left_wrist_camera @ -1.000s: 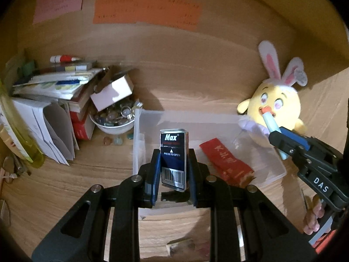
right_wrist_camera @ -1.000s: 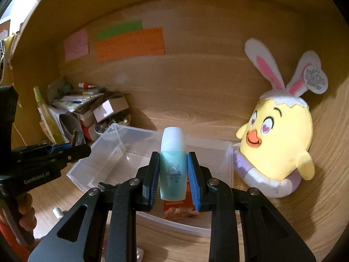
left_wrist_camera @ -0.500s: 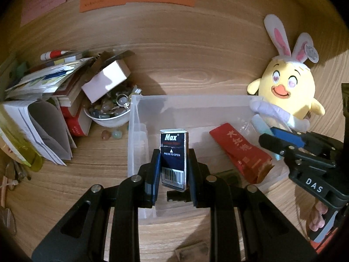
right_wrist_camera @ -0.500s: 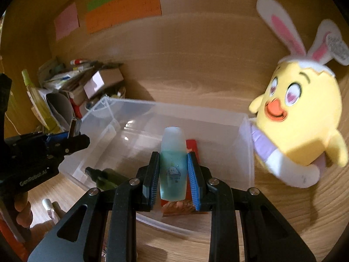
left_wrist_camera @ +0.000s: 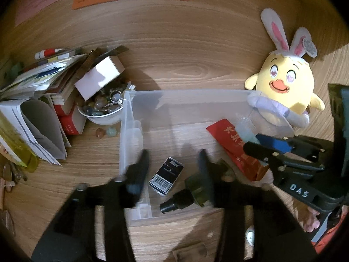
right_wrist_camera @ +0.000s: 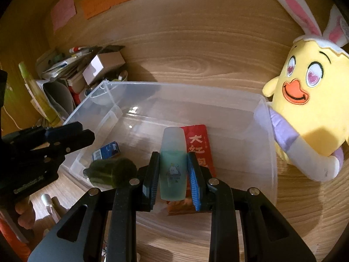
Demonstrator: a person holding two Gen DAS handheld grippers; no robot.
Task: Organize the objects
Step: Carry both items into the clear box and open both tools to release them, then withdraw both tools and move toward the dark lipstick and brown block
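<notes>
Your left tool (left_wrist_camera: 173, 170) has just been opening, spread, staple box (left_wrist_camera: 165, 175) lying loose in the bin (left_wrist_camera: 187, 92) | your right tool (right_wrist_camera: 173, 176) pinching the blue bottle (right_wrist_camera: 173, 159) over it

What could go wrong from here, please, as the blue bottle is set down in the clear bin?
1. The right gripper holds the blue bottle upright above the red packet; released onto that uneven packet, it may tip over.
2. The left gripper, its jaws just opened, hangs over the staple box and dark green bottle in the clear bin; the two grippers are close and might collide.
</notes>
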